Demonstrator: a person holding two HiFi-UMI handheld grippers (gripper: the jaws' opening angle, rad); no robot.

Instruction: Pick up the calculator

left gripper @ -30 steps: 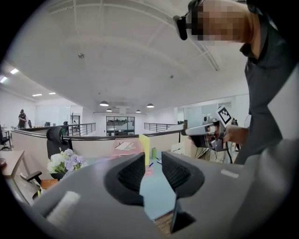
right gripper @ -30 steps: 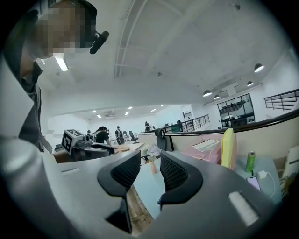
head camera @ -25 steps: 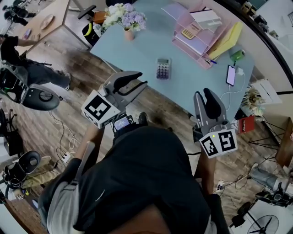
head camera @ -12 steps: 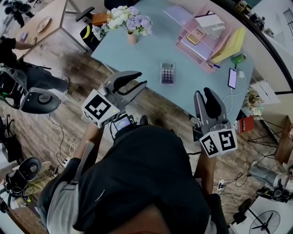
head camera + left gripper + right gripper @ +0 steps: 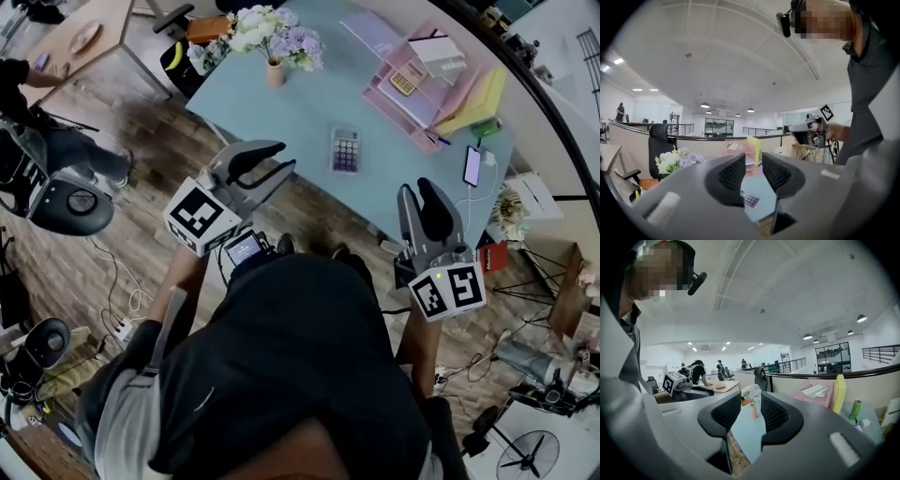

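Calculator (image 5: 345, 150), upper centre of head view, flat on blue table (image 5: 300, 103): probably light, rigid, slick plastic, best pinched across its side edges; left gripper (image 5: 284, 157) and right gripper (image 5: 417, 190) both spread, empty.

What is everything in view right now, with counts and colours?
table: one, light blue, ahead of the person
calculator: one, grey with purple keys, near the table's front edge
vase of flowers: one, pink vase, white and lilac blooms, table's far left
desk tray: one, pink, table's far right
phone: one, dark, right edge, cabled
left gripper: one, grey, open, empty
right gripper: one, grey, open, empty
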